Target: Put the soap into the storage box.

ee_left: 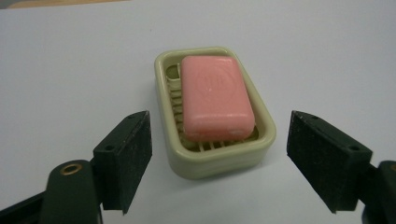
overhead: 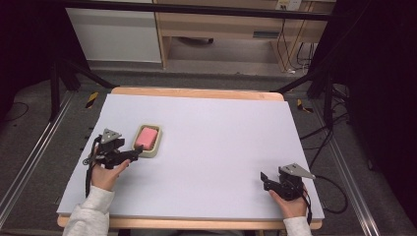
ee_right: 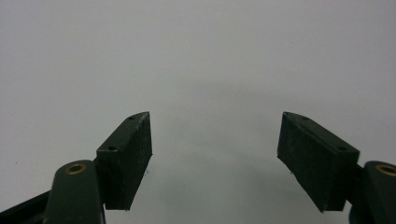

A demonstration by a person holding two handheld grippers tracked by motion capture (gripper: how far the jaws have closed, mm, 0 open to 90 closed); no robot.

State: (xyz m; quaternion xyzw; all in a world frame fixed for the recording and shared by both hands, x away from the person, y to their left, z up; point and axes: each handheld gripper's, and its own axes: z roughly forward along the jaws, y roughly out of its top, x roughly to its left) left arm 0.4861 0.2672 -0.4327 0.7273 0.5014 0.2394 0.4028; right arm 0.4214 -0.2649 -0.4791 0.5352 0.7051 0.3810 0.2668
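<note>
- Left gripper (overhead: pixel 139 151), held in the person's left hand (overhead: pixel 105 174) near the left edge of the table, pointed toward the soap dish, its jaws spread wide with nothing pressed between the pads.
- From the left gripper view, the left gripper (ee_left: pixel 219 154) had its two black jaws standing on either side of the near end of the soap dish (ee_left: pixel 215 161), both clear of its wall.
- The soap dish (overhead: pixel 156 143) was a pale green, rounded rectangular tray sitting flat on the white table top (overhead: pixel 221 142), in the left half of the table.
- A pink soap bar (ee_left: pixel 215 95) lay inside the dish on its slatted floor, flat and embossed side up; in the high view the soap bar (overhead: pixel 147 137) showed as a pink block within the rim.
- Right gripper (overhead: pixel 264 180) rested low at the near right corner of the table in the person's right hand (overhead: pixel 290 204), well apart from the dish.
- Seen from the right gripper view, the right gripper (ee_right: pixel 215 149) had its jaws wide apart over bare white surface, holding nothing.
</note>
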